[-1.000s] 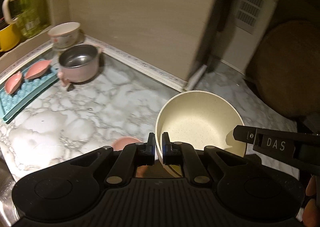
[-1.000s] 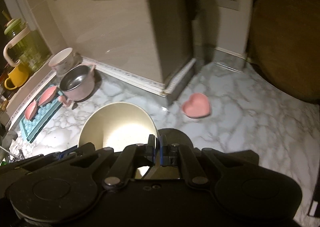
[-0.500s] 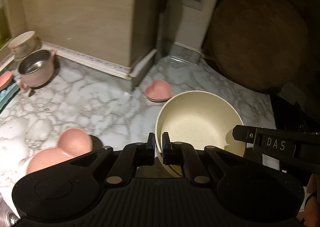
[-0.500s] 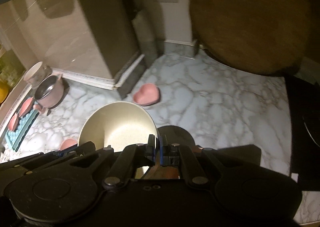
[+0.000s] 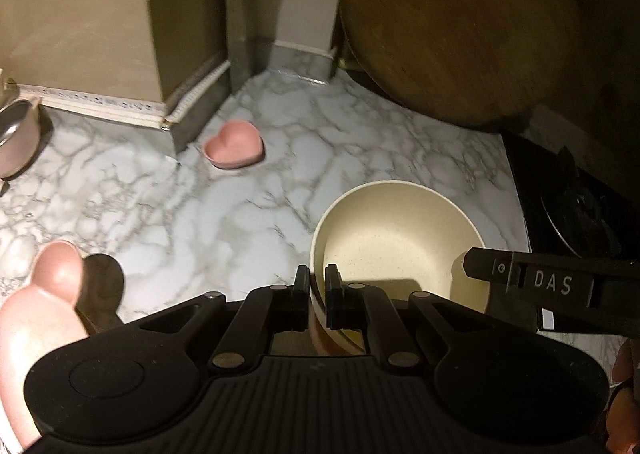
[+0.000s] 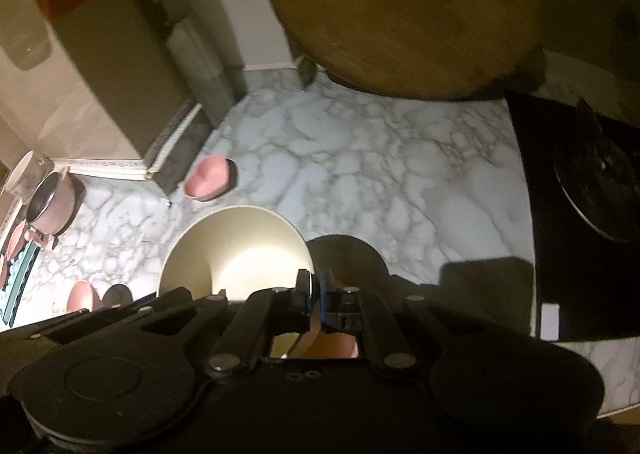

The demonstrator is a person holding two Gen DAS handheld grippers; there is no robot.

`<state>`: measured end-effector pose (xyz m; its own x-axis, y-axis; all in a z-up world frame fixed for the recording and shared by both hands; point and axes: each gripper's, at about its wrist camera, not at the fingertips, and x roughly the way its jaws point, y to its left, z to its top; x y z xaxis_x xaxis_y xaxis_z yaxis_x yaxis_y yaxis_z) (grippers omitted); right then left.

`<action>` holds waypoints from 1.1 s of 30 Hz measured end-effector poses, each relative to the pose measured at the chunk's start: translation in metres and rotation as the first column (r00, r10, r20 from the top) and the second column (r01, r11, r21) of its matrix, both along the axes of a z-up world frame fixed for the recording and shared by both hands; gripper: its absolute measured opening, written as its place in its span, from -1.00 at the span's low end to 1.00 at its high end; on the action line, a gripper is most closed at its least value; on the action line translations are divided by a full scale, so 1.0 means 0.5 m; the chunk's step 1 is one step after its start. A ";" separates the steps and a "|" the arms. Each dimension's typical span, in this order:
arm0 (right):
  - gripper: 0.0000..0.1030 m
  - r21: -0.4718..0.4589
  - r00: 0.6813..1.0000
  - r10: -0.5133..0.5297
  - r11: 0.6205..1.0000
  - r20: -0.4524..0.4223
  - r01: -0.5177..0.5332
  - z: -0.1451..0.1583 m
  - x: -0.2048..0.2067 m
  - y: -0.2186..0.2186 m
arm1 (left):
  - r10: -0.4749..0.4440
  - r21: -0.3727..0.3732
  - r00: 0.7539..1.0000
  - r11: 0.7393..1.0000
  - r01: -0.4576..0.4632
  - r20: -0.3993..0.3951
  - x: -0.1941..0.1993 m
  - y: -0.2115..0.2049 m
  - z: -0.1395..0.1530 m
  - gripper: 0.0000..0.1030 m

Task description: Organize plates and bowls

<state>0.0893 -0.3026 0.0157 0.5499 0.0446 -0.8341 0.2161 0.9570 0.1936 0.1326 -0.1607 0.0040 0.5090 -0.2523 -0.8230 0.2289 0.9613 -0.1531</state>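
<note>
The white grey-veined marble-look worktop is smooth with a soft sheen. The cream speckled bowl looks matt inside. The pink heart-shaped dish seems glazed and smooth. The round brown wooden board shows dull grain. The black plastic hand-held gripper is matt, its body ribbed

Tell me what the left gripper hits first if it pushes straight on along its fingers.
Probably bare marble counter: left gripper, shut on the cream bowl, points down past its rim. Depth is unclear.
</note>
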 end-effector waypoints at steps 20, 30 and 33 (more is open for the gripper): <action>-0.94 0.032 0.997 -0.007 0.999 -0.078 0.010 -0.073 0.002 -0.035 | -0.006 0.037 0.998 0.999 0.008 -0.056 0.002 -0.023 -0.049 -0.88; -0.75 0.064 0.996 0.001 0.998 -0.089 0.004 -0.074 0.010 -0.037 | -0.014 0.036 0.997 0.999 0.017 -0.075 0.008 -0.019 -0.055 -0.88; -0.71 0.061 0.997 0.004 0.998 -0.081 0.001 -0.070 0.010 -0.036 | -0.018 0.034 0.997 0.999 0.021 -0.078 0.008 -0.015 -0.055 -0.88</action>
